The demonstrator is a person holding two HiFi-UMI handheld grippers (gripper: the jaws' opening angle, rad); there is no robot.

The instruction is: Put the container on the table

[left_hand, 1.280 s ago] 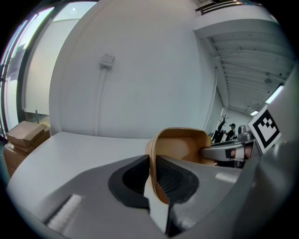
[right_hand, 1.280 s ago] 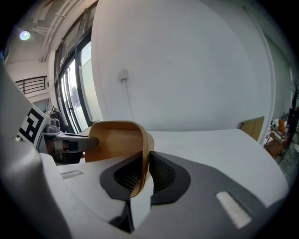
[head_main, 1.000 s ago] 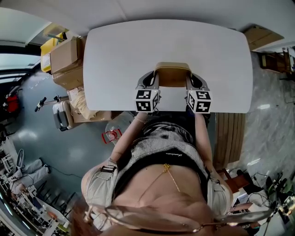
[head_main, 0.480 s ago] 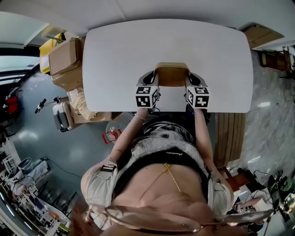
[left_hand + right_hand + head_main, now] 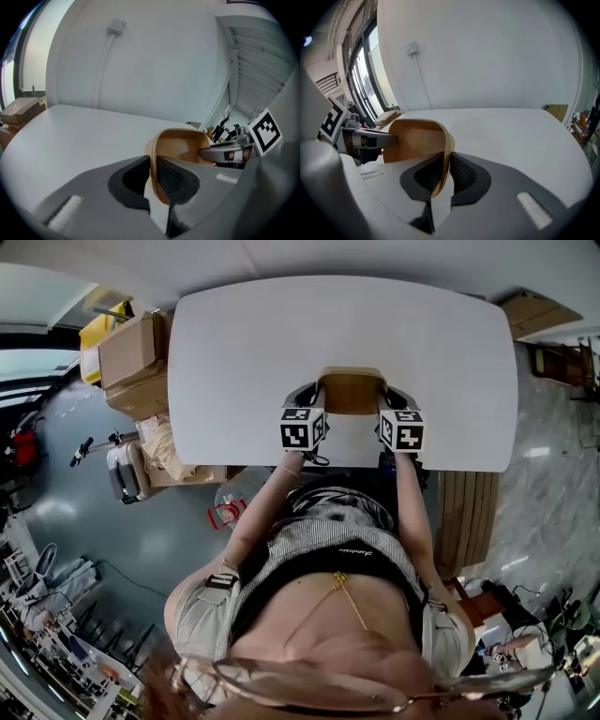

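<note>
Your left gripper point(image 5: 152, 161): jaws nearly together, clamped on one side wall of the tan container point(image 5: 180, 145), with one pad inside the rim and one outside. Your right gripper point(image 5: 447, 159): the same narrow pinch on the opposite wall, with the thin wall filling the gap.

The container sits upright between the two grippers, open side up. Nothing shows inside it. It is over the white table point(image 5: 281, 334), at the middle of its width and a little in from the edge nearest you. The tabletop around it is bare.

No view shows the container's base, so you cannot tell whether it touches the surface or hangs just above it.

Progress, as judged: the carry looks done and placement is at its last stage. What is left is to confirm the base rests flat, open both grippers and draw them back off the walls without tipping the container.
</note>
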